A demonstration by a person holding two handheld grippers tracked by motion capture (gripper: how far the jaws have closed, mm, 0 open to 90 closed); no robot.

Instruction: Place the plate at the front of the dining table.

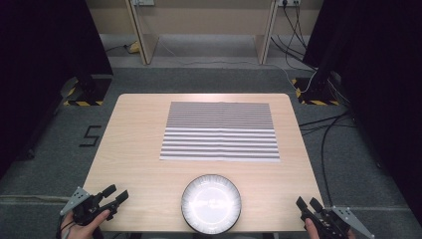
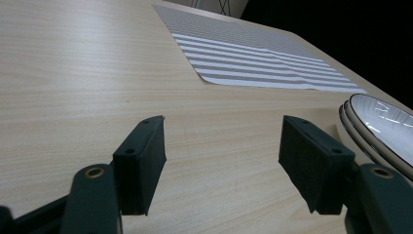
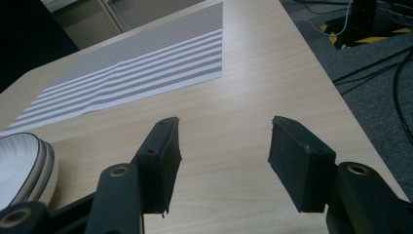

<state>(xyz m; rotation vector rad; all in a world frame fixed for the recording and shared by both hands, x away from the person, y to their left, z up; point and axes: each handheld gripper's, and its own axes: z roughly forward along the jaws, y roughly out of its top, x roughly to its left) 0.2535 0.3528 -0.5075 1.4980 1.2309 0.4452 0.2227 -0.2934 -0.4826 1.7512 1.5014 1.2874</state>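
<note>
The left gripper (image 1: pixel 115 195) is held at the near left corner of the wooden table (image 1: pixel 134 149), its jaws spread wide with nothing between them; in the left gripper view only bare wood is seen between the pads (image 2: pixel 142 163). The right gripper (image 1: pixel 309 205) is held at the near right corner, likewise spread wide and released, gripping nothing, with bare table visible between its pads (image 3: pixel 299 161).

A stack of white plates with dark rims (image 1: pixel 211 203) is set at the middle of the near table edge, between the two grippers and well apart from each. Nothing is seen lying in the top plate; only glare is reflected from it. At least two stacked rims can be made out in the left gripper view (image 2: pixel 377 129).

A striped placemat (image 1: pixel 220 131) is laid flat at the table's centre, just beyond the plates and not touching them. Bare wood is left open on both sides of the placemat and around each gripper. Grey carpet (image 1: pixel 50 164) and loose cables (image 1: pixel 326 144) are seen past the table's edges.
</note>
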